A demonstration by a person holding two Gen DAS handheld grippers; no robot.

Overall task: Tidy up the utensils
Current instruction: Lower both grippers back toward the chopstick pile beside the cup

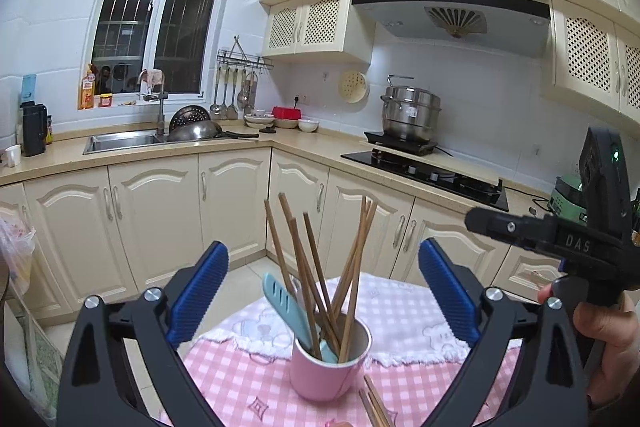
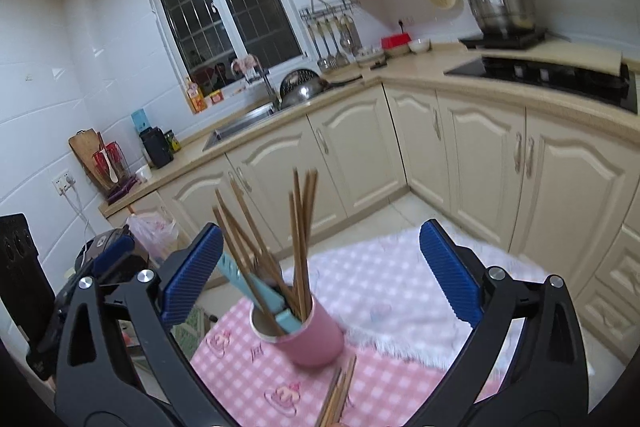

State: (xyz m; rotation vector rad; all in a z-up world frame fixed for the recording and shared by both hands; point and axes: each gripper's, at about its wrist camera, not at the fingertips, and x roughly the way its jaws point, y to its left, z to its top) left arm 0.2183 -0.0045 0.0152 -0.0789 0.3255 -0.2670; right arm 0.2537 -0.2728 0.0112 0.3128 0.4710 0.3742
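Note:
A pink cup (image 1: pixel 325 367) stands on a table with a pink checked cloth (image 1: pixel 248 387). It holds several brown chopsticks (image 1: pixel 308 267) and a light blue utensil (image 1: pixel 286 307). More loose chopsticks (image 1: pixel 374 405) lie on the cloth in front of the cup. My left gripper (image 1: pixel 323 291) is open and empty, its blue pads (image 1: pixel 198 291) on either side above the cup. My right gripper (image 2: pixel 320 275) is open and empty above the same cup (image 2: pixel 308 335), with loose chopsticks (image 2: pixel 338 397) below it. The right gripper's body also shows in the left wrist view (image 1: pixel 560 231).
A white fluffy towel (image 1: pixel 400 311) lies on the far part of the table. Cream kitchen cabinets (image 1: pixel 160 211) stand beyond, with a sink (image 1: pixel 120 141), a black stove (image 1: pixel 432 173) and a steel pot (image 1: pixel 410 113). A plastic bag (image 2: pixel 154 231) hangs at the left.

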